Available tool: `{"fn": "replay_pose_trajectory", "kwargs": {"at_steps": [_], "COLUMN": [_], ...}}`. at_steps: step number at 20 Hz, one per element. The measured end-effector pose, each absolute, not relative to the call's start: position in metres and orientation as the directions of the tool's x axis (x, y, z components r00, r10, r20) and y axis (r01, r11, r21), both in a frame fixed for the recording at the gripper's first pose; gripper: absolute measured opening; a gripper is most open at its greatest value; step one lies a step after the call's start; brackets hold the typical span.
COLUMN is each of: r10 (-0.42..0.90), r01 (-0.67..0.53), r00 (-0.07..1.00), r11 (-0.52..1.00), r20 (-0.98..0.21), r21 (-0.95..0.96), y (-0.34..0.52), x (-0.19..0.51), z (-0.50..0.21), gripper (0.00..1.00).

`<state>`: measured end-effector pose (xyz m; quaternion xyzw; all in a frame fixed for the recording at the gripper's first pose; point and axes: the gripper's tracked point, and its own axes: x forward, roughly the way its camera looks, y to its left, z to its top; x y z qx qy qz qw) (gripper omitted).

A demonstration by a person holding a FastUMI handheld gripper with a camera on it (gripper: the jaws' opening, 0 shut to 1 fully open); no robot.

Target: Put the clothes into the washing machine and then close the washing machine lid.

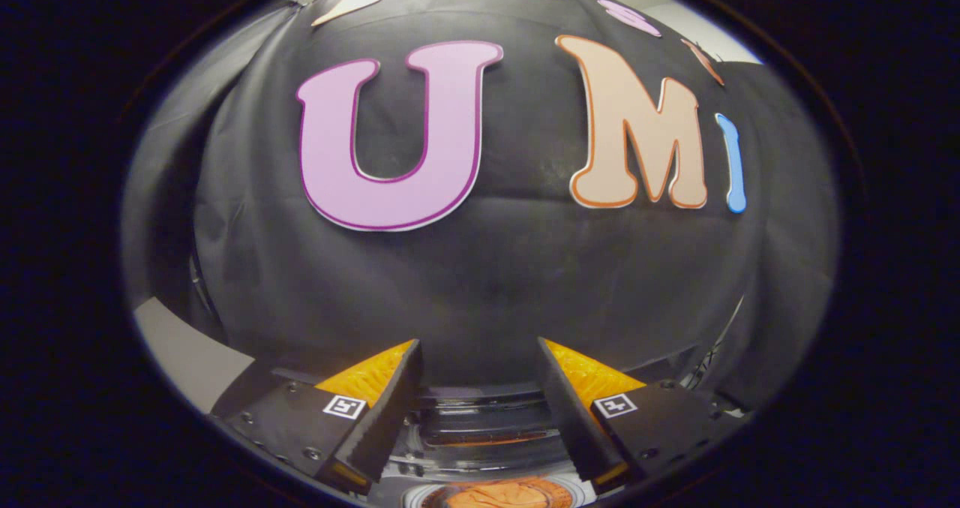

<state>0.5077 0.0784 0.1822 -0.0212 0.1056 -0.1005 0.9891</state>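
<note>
Gripper view: the claw (478, 358) stands apart, holding nothing. Below its fingers sits a glossy, rounded washing machine (487, 440), an orange garment (510, 495) inside.

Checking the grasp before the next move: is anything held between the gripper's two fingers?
No. In the gripper view the gripper stands open with nothing held; through the gap shows the washing machine below.

Washing machine (487, 437) seemingly below, between tool (480, 358) fingers.
</note>
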Motion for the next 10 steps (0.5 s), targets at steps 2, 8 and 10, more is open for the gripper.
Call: {"fn": "replay_pose_trajectory", "kwargs": {"at_steps": [2, 8, 10], "r10": [-0.208, -0.207, -0.202], "r01": [0.201, 0.201, 0.196], "r00": [0.959, 0.965, 0.97], "r11": [0.978, 0.978, 0.979], "r20": [-0.191, -0.16, -0.137], "r21": [-0.059, -0.054, -0.053], "y": [0.077, 0.079, 0.08], "x": [0.506, 0.485, 0.479], "z": [0.185, 0.187, 0.189], "gripper": [0.95, 0.95, 0.95]}}
